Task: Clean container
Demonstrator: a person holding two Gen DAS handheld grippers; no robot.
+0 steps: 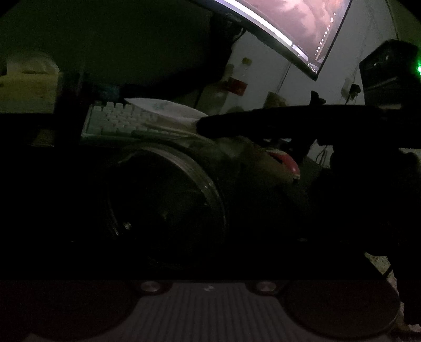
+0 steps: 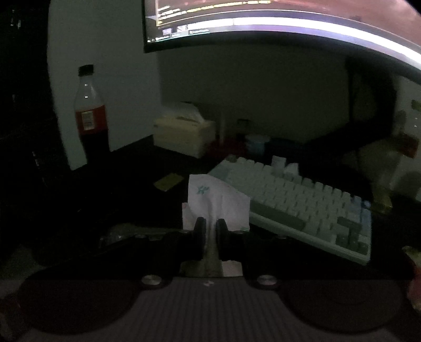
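The scene is very dark. In the left wrist view a clear round container (image 1: 168, 200) lies on its side right in front of the camera, its open mouth facing me. The left gripper's fingers are lost in the dark around it, so I cannot tell whether they hold it. The right gripper's arm (image 1: 289, 121) reaches in from the right above the container. In the right wrist view my right gripper (image 2: 210, 226) is shut on a white tissue (image 2: 215, 202) with a small green print, which stands up between the fingers.
A white keyboard (image 2: 297, 202) lies to the right on the dark desk. A cola bottle (image 2: 90, 115) stands at the back left, a tissue box (image 2: 184, 134) behind it. A lit monitor (image 2: 263, 15) hangs overhead. A small yellow card (image 2: 168, 181) lies on the desk.
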